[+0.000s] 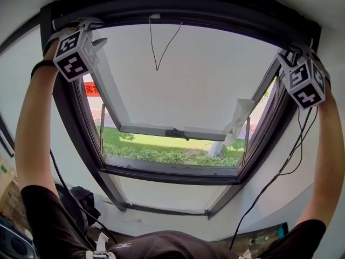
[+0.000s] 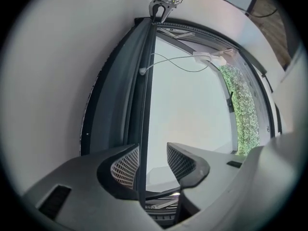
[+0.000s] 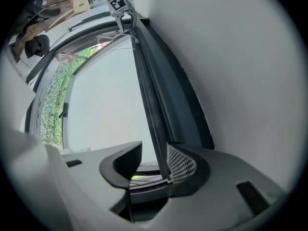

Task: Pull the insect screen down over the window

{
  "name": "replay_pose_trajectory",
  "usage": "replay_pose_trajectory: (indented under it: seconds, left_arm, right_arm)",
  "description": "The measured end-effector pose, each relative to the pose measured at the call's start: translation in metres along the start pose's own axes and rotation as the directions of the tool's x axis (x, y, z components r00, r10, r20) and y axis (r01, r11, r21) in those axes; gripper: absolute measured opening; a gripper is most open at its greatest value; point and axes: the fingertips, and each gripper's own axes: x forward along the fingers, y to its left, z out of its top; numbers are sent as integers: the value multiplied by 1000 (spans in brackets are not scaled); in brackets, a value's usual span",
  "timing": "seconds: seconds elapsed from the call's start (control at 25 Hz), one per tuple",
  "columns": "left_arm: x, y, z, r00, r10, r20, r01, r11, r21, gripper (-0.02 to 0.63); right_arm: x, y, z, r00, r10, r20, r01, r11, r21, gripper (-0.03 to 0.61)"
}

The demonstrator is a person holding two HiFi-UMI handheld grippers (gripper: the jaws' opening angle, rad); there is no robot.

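Observation:
The window's dark top frame [image 1: 188, 9] holds the rolled-up insect screen; its thin dark pull bar [image 2: 143, 105] runs along the frame's edge, with a thin cord [image 1: 157, 47] hanging from the middle. My left gripper [image 1: 90, 25] is raised to the bar's left end. In the left gripper view its jaws [image 2: 153, 163] straddle the bar, which lies by the left pad [image 2: 126, 166], well apart from the other pad. My right gripper [image 1: 298, 52] is at the right end; there [image 3: 154, 165] the bar [image 3: 150, 105] lies by the right pad [image 3: 180, 165], with a wide gap to the other jaw.
The glass sash [image 1: 188, 85] is swung outward, its handle [image 1: 177, 133] at the lower edge, with lawn [image 1: 167, 154] beyond. A white scrap [image 1: 240, 117] hangs at the right side. Black cables [image 1: 294, 155] trail down the right wall. A dark bag [image 1: 78, 198] sits low at the left.

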Motion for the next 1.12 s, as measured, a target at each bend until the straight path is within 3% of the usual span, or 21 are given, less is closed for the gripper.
replay_pose_trajectory:
  seconds: [0.16, 0.44, 0.64, 1.12]
  left_arm:
    - [-3, 6, 2, 999, 51, 5, -51, 999, 4, 210]
    - [9, 2, 0, 999, 33, -18, -33, 999, 13, 207]
    - [9, 3, 1, 999, 23, -44, -21, 999, 46, 202]
    - [8, 5, 0, 998, 58, -30, -57, 998, 34, 184]
  right_arm:
    - [8, 4, -4, 999, 2, -40, -4, 999, -45, 172]
    - [29, 7, -13, 996, -8, -87, 0, 995, -95, 178]
    - [38, 4, -14, 996, -19, -93, 10, 995, -99, 178]
    - [39, 5, -13, 996, -41, -75, 32, 994, -107, 178]
